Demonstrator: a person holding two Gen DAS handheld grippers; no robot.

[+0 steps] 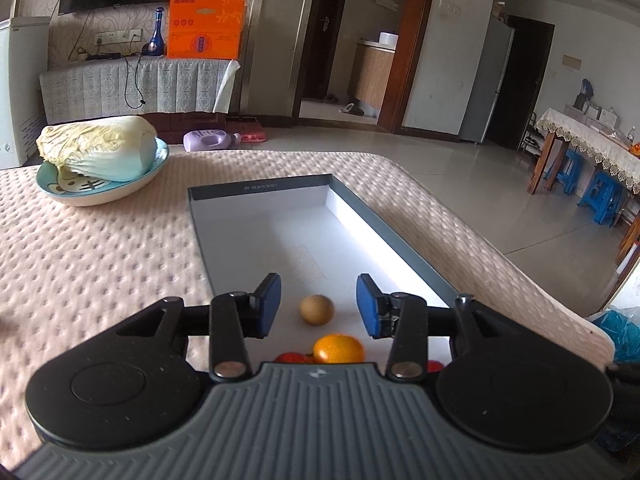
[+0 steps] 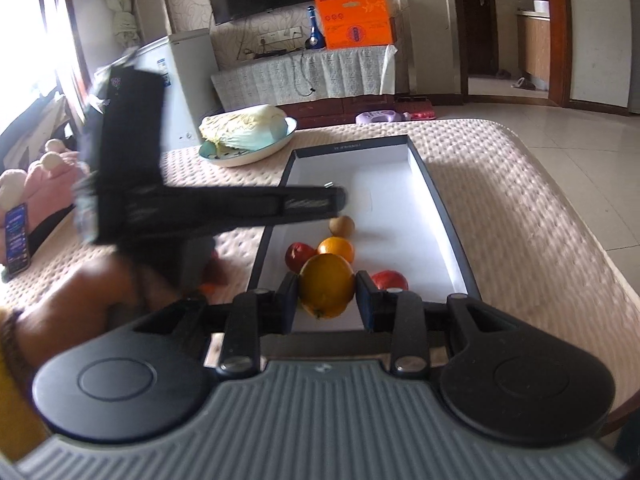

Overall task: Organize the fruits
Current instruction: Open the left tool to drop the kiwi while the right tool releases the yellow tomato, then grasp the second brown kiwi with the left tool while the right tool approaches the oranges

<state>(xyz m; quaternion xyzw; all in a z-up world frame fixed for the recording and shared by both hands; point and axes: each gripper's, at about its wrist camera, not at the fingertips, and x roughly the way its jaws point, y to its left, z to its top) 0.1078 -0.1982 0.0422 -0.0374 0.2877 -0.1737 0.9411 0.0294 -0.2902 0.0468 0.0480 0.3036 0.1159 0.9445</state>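
Observation:
A shallow grey-rimmed tray (image 1: 260,190) (image 2: 440,208) lies on the padded table. In it lie a small brown fruit (image 1: 317,309) (image 2: 342,226), an orange (image 1: 339,348) (image 2: 337,249) and two red apples (image 2: 298,256) (image 2: 390,280). My left gripper (image 1: 318,285) hangs open above the tray, its blue pads wide of the brown fruit and touching nothing. In the right wrist view the left gripper (image 2: 336,198) shows as a blurred black bar over the tray's left wall, held by a hand (image 2: 80,300). My right gripper (image 2: 326,282) is shut on a yellow-orange citrus fruit (image 2: 326,272) over the tray's near end.
A napa cabbage (image 1: 100,148) (image 2: 244,128) rests in a bowl (image 1: 100,196) at the table's far left. A pink plush toy (image 2: 40,184) and a phone (image 2: 16,240) sit left of the table. The table's rounded edge drops off to the right.

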